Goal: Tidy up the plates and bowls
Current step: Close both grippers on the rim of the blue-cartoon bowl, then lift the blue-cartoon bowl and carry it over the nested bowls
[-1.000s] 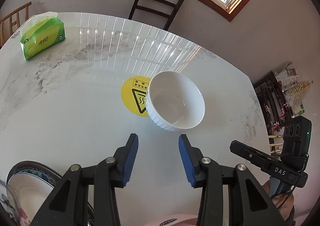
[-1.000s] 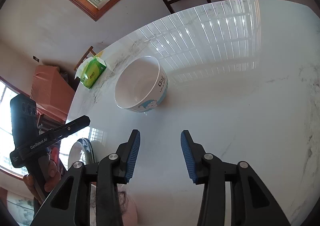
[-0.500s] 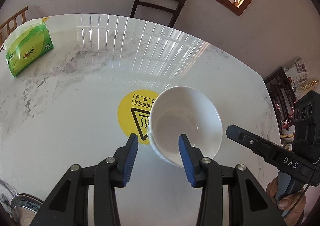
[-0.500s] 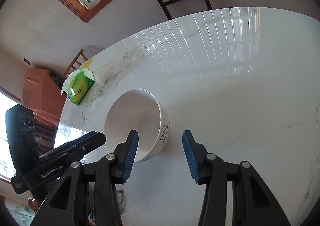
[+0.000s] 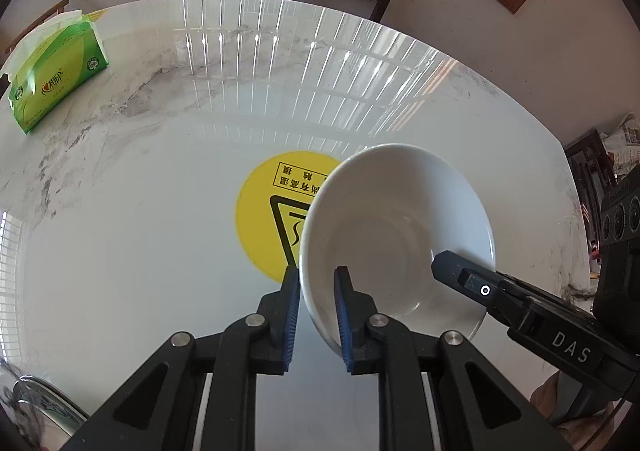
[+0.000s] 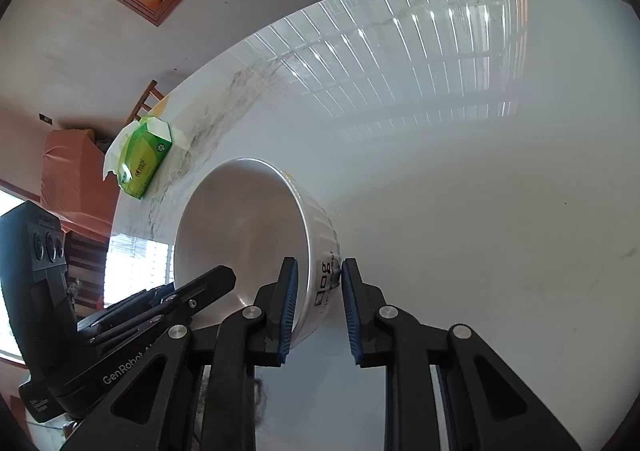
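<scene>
We have the left gripper (image 5: 317, 317) and right gripper (image 6: 318, 315), jaws just closing, each clamped across the rim of the ribbed white bowl (image 5: 400, 227) on the marble table (image 5: 140, 211), yellow warning sticker (image 5: 268, 219) just beyond

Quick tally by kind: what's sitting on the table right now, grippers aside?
Bowl: 1
Plate, only its edge in view: 1
Tissue pack: 1
Yellow warning sticker: 1
Total: 4
</scene>
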The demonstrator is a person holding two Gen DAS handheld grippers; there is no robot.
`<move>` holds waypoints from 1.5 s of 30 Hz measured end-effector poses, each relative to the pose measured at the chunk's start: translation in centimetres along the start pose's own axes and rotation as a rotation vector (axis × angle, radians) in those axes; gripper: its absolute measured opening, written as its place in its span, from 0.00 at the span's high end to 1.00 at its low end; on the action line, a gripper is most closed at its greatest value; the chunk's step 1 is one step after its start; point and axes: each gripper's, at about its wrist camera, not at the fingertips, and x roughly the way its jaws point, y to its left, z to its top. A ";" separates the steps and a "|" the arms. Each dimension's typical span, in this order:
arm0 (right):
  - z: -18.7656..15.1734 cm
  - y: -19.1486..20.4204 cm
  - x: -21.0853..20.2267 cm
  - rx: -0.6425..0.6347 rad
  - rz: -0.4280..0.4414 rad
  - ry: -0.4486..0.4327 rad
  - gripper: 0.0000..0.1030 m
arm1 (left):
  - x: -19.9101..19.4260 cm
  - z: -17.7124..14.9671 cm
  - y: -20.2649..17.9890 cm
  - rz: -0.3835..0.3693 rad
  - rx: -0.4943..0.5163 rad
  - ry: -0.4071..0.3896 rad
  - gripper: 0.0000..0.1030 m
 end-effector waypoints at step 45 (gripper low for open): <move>-22.7 6.8 -13.8 -0.172 0.170 0.051 0.86 | -21.2 -26.9 -2.3 0.064 0.123 -0.319 0.89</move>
